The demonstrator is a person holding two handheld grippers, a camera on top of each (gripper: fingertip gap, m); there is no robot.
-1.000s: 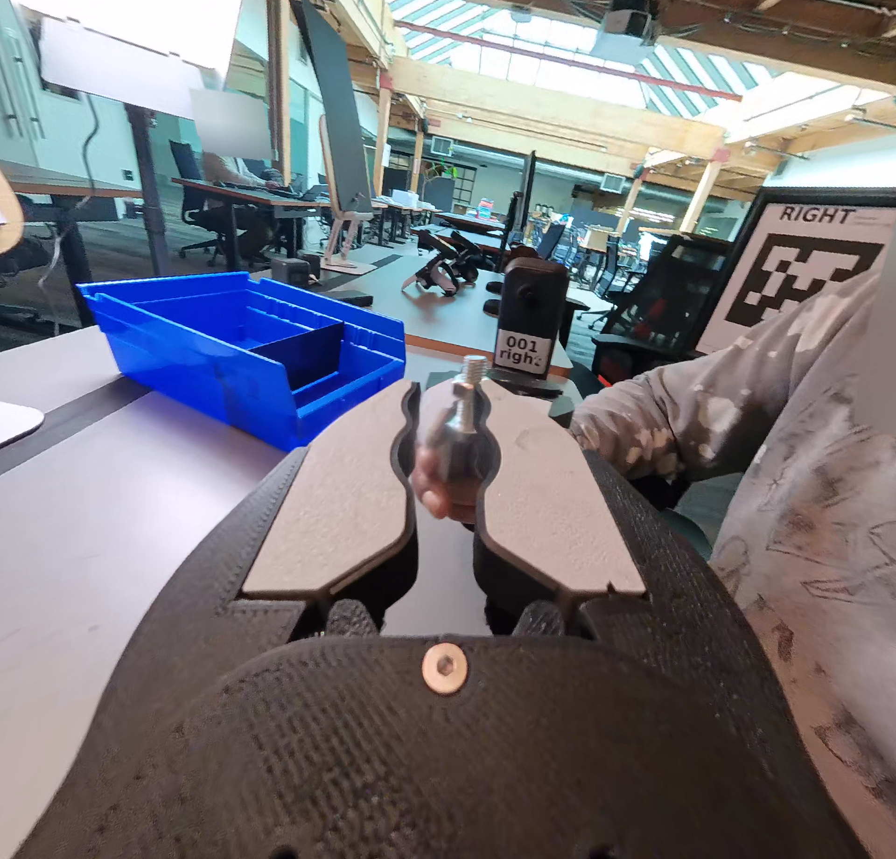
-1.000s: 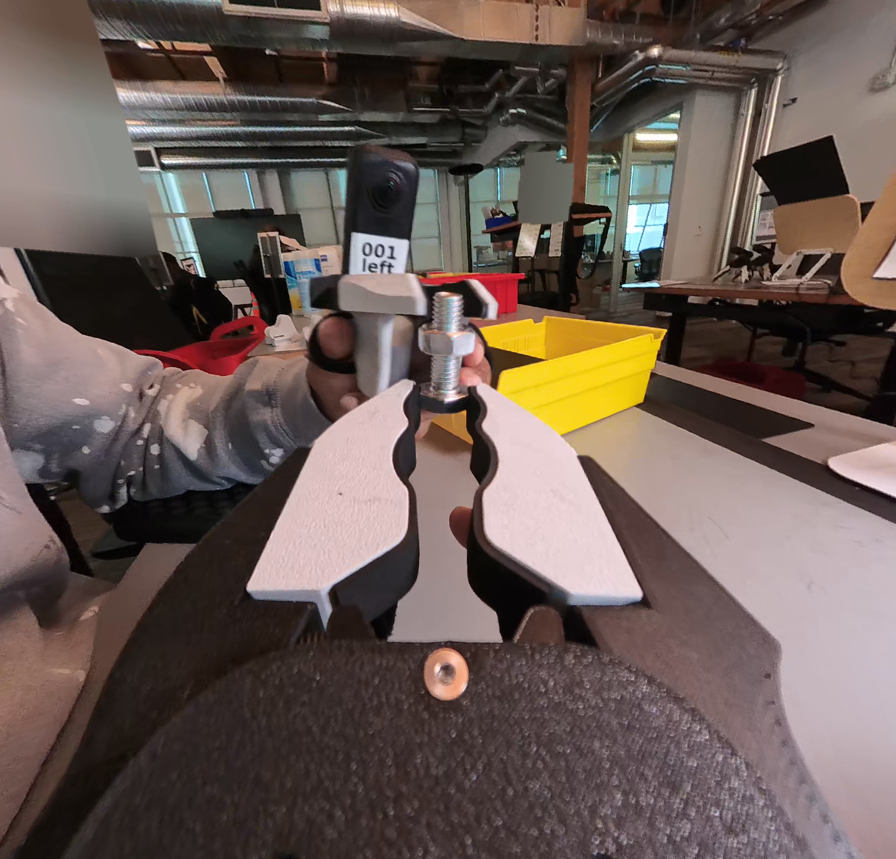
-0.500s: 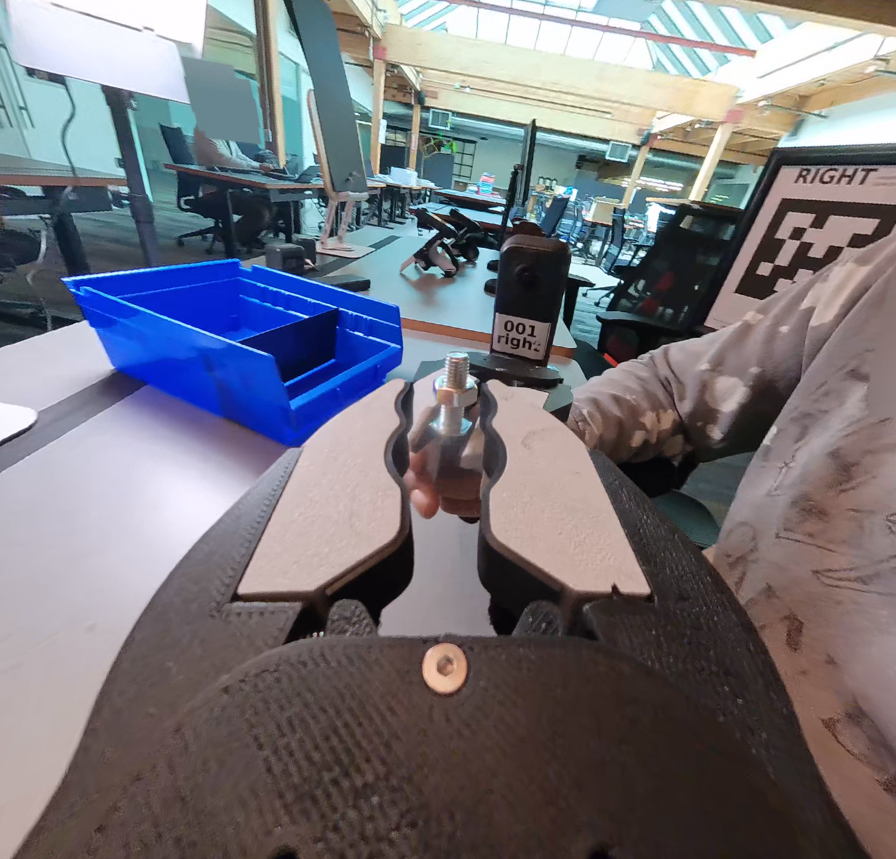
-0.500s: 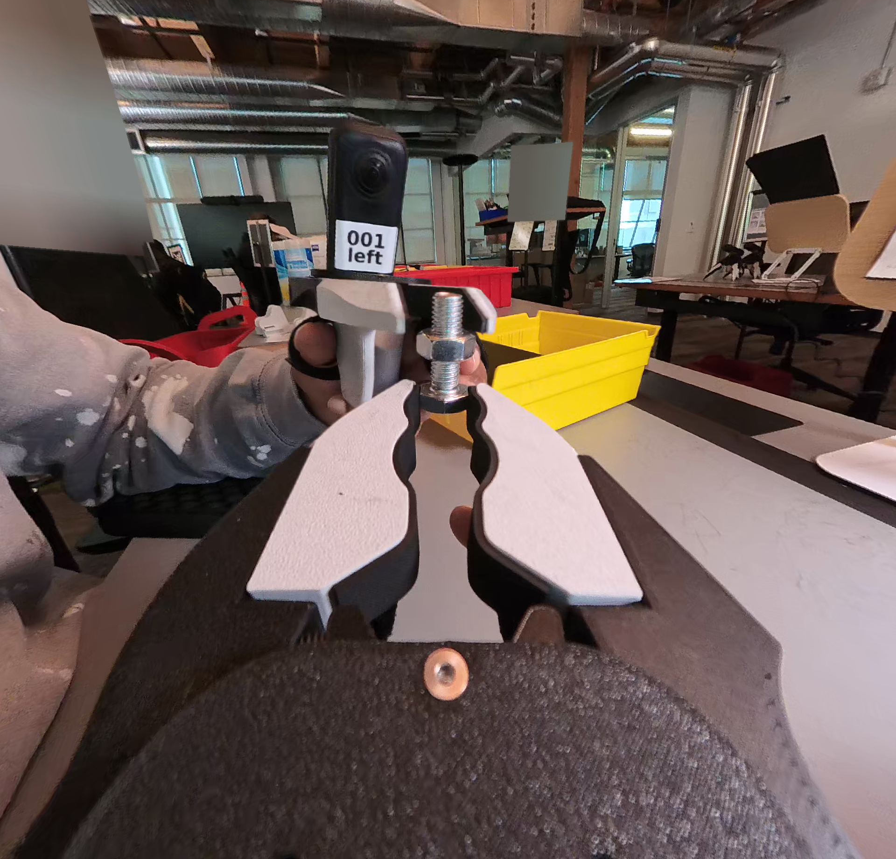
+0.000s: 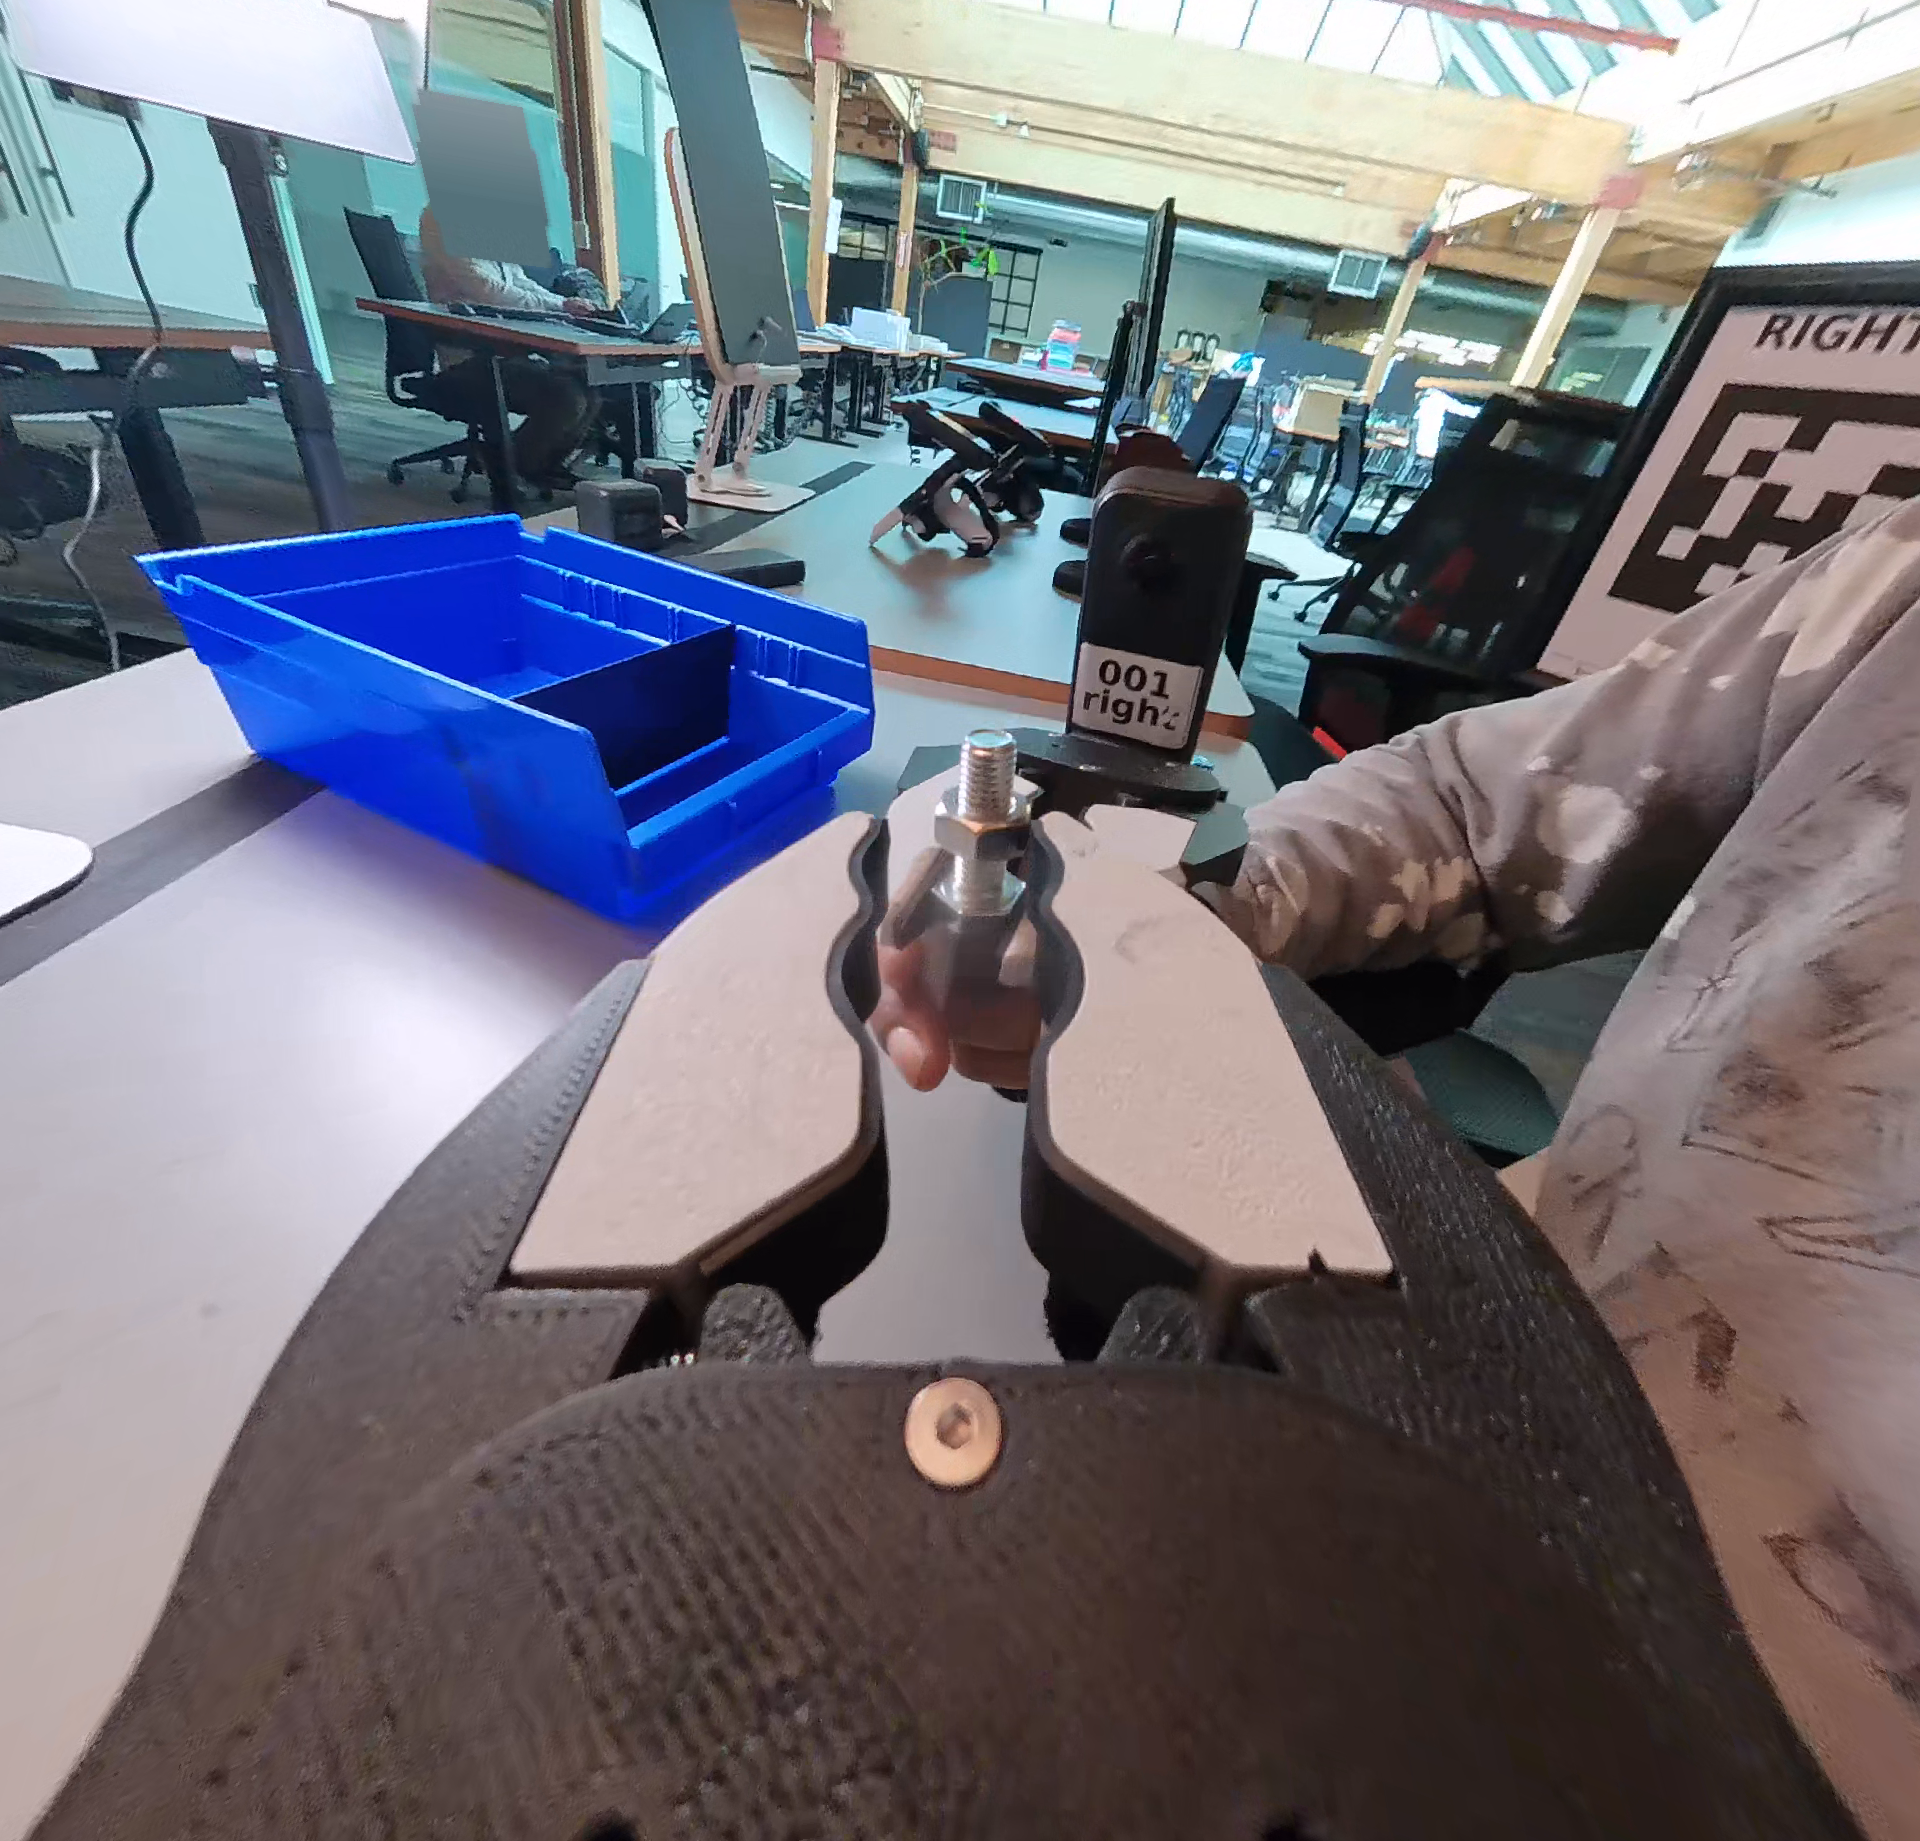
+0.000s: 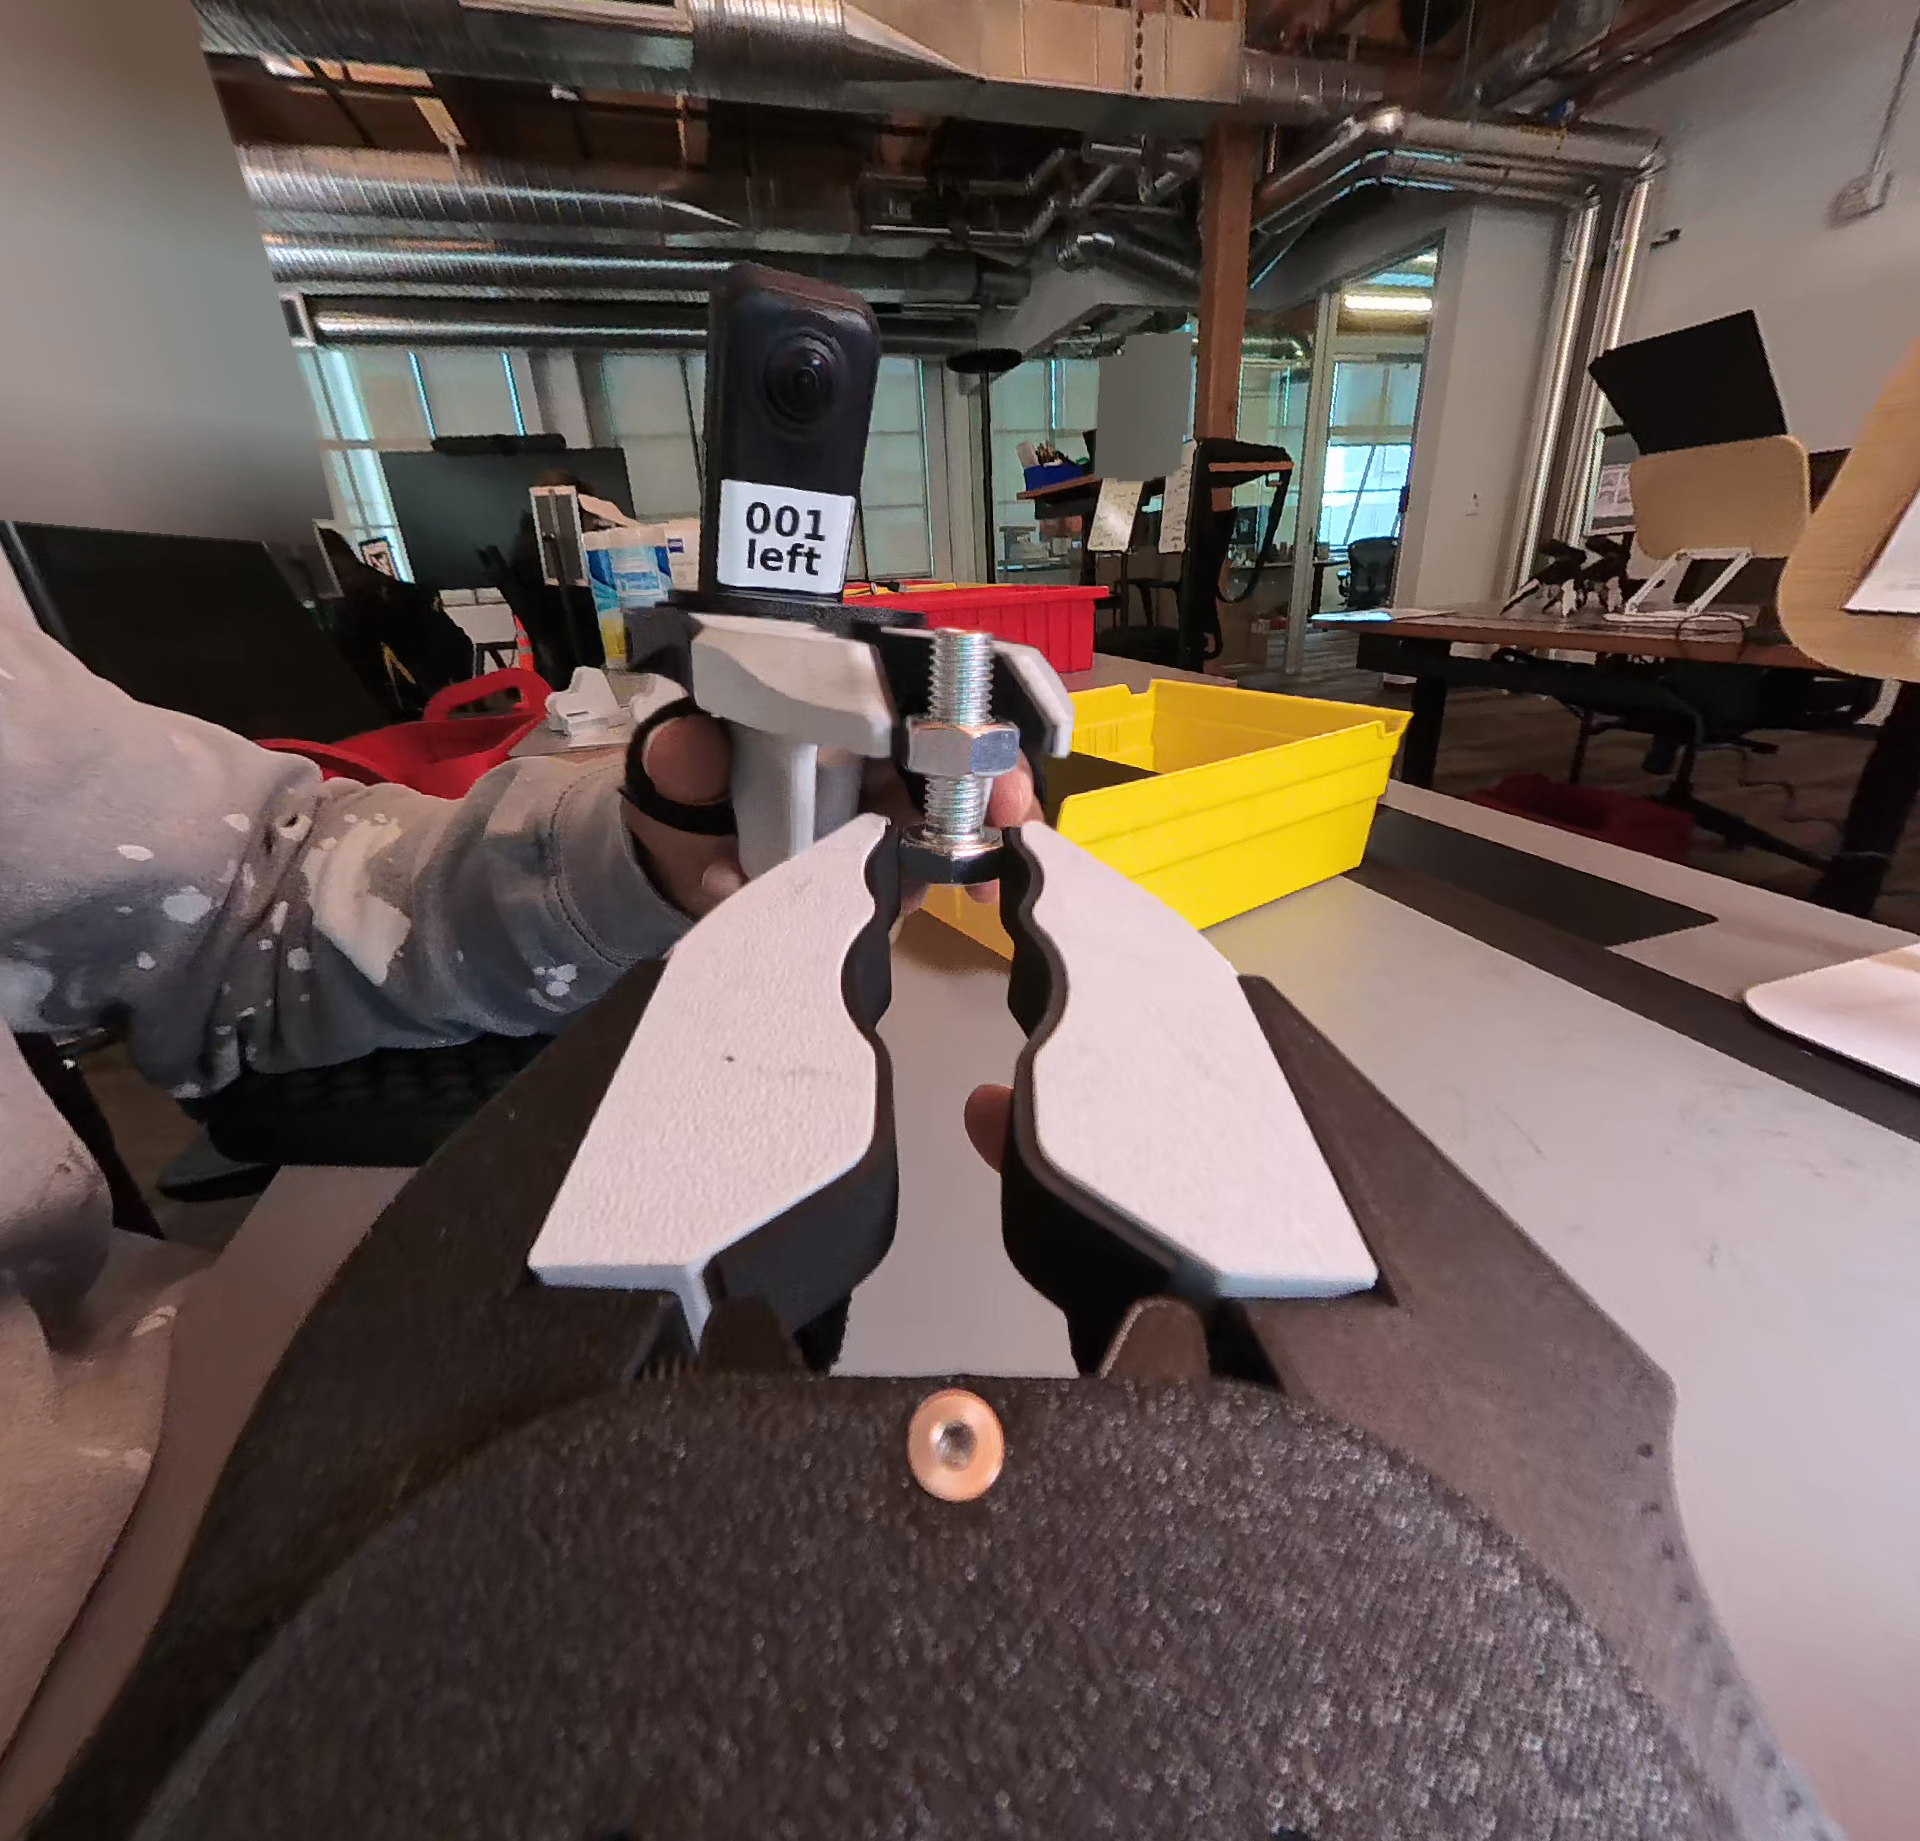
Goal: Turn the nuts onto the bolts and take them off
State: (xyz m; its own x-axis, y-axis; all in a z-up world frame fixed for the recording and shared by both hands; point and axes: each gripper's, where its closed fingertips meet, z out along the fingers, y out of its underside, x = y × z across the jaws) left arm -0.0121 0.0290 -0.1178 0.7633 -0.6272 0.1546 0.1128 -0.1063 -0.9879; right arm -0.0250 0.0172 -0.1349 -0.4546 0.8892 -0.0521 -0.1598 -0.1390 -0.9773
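Two-handed threading, mid-task. The right tongs [image 6: 951,861] are closed on the head of the bolt [image 6: 958,711], which stands upright above the worktop [image 6: 1558,1116], threads upward. The nut [image 6: 961,749] sits about halfway down the shank, with bare thread above and below it. The left tongs [image 5: 961,835] reach in from the opposite side of the bolt, narrowed about the nut; in the left wrist view the nut [image 5: 982,823] lies level with the tips, but whether they actually pinch it cannot be told. A blue bin [image 5: 520,690] rests beyond the bolt in that view, a yellow bin [image 6: 1216,773] behind it in the right view. Judged progress: the nut is engaged and partly run on; whether it is travelling down or coming off cannot be read. Removal remains outstanding.
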